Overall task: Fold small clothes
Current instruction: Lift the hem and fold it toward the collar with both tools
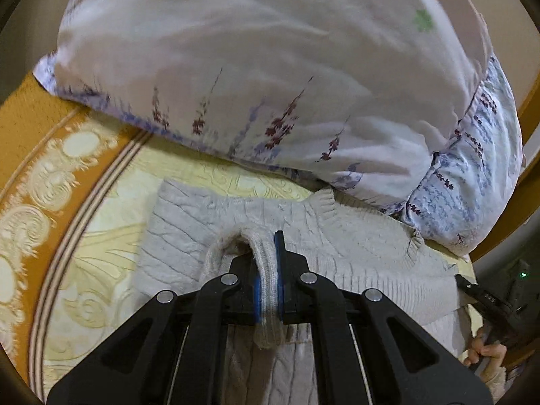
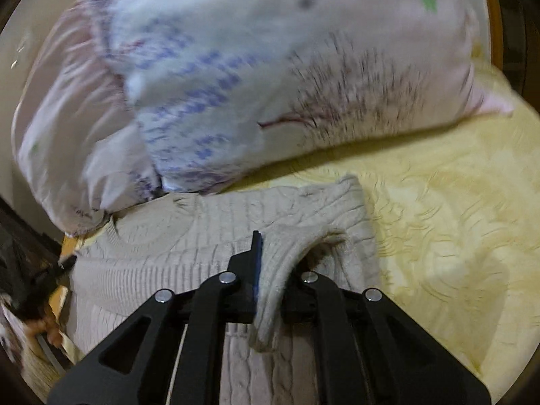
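Observation:
A small beige cable-knit sweater (image 1: 337, 236) lies on a yellow patterned bedspread (image 1: 111, 209), its far edge against the pillows. My left gripper (image 1: 268, 249) is shut on a folded ribbed edge of the sweater, lifted off the rest of the knit. My right gripper (image 2: 275, 253) is shut on another thick fold of the same sweater (image 2: 168, 236), which it holds above the body of the garment. The right gripper also shows at the right edge of the left wrist view (image 1: 472, 288).
Two large white pillows (image 1: 270, 67) with purple flower print lie just beyond the sweater. The bedspread has an orange border (image 1: 40, 128) at the left. Open yellow bedspread (image 2: 455, 219) lies to the right of the sweater. A wooden bed frame (image 1: 530, 108) runs at the right.

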The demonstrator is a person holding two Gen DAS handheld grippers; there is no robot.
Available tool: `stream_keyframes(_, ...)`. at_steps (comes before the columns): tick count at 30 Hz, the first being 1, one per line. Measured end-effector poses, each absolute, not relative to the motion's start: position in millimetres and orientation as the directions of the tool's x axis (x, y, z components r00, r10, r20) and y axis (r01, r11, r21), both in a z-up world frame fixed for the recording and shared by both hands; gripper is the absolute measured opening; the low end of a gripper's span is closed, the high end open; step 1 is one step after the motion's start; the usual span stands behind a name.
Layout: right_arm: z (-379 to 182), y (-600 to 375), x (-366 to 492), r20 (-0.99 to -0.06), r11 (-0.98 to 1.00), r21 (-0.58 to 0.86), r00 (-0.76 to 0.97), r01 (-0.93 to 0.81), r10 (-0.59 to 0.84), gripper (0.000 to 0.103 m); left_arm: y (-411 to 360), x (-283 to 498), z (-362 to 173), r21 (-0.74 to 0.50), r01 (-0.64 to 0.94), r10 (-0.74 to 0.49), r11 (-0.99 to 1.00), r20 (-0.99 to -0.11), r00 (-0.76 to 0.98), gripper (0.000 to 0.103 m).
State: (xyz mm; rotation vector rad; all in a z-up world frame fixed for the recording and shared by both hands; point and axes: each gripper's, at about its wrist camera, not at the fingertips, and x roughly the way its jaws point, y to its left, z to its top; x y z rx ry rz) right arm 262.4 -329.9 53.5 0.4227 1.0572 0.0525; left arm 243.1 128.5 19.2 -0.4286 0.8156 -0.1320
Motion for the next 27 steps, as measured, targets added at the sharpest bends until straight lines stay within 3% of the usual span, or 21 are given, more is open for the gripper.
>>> stream_keyframes(3, 51.5, -331.9, 271.4, -0.825, 0.898, 0.404, 0.493, 0.174, 0.275, 0.018, 128.2, 247.0, 18.2, -0.425, -0.044, -0.288, 0.904, -0.682, 0.672, 0.006)
stream_keyframes(5, 55.1, -333.4, 275.1, -0.808, 0.884, 0.432, 0.512, 0.178, 0.292, 0.041, 129.3, 249.5, 19.4, -0.441, -0.046, -0.301, 0.896, -0.681, 0.667, 0.01)
stream_keyframes(6, 57.7, -333.5, 275.7, -0.8, 0.883, 0.435, 0.526, 0.177, 0.289, 0.046, 130.2, 251.6, 19.4, -0.454, -0.046, -0.313, 0.89, -0.681, 0.663, 0.013)
stream_keyframes(7, 61.6, -333.7, 276.6, -0.792, 0.884, 0.434, 0.543, 0.177, 0.28, 0.055, 131.6, 253.4, 19.5, -0.478, -0.046, -0.334, 0.877, -0.675, 0.658, 0.023)
stream_keyframes(8, 67.5, -334.5, 278.0, -0.779, 0.885, 0.432, 0.567, 0.174, 0.269, 0.06, 132.6, 255.1, 19.7, -0.501, -0.045, -0.351, 0.864, -0.666, 0.659, 0.04)
stream_keyframes(11, 77.0, -336.1, 275.8, -0.766, 0.886, 0.433, 0.585, 0.167, 0.265, 0.06, 136.3, 251.9, 27.1, -0.53, -0.044, -0.356, 0.847, -0.628, 0.692, 0.058)
stream_keyframes(13, 81.4, -338.3, 268.3, -0.773, 0.895, 0.414, 0.582, 0.163, 0.252, 0.059, 137.2, 246.3, 34.4, -0.506, -0.037, -0.334, 0.862, -0.621, 0.709, 0.062)
stream_keyframes(16, 84.1, -344.3, 249.2, -0.798, 0.918, 0.362, 0.563, 0.164, 0.214, 0.046, 138.6, 235.0, 39.7, -0.449, -0.033, -0.296, 0.893, -0.641, 0.708, 0.061)
stream_keyframes(19, 81.9, -354.4, 225.5, -0.825, 0.931, 0.323, 0.532, 0.167, 0.191, 0.036, 139.2, 222.5, 35.9, -0.405, -0.025, -0.277, 0.914, -0.668, 0.691, 0.052)
stream_keyframes(23, 76.2, -364.1, 199.0, -0.853, 0.944, 0.28, 0.497, 0.175, 0.161, 0.035, 140.2, 207.5, 24.8, -0.358, -0.025, -0.253, 0.933, -0.706, 0.662, 0.046)
stream_keyframes(27, 69.8, -360.1, 189.5, -0.872, 0.96, 0.234, 0.47, 0.157, 0.135, 0.027, 138.3, 198.7, 15.8, -0.318, -0.021, -0.229, 0.948, -0.726, 0.649, 0.04)
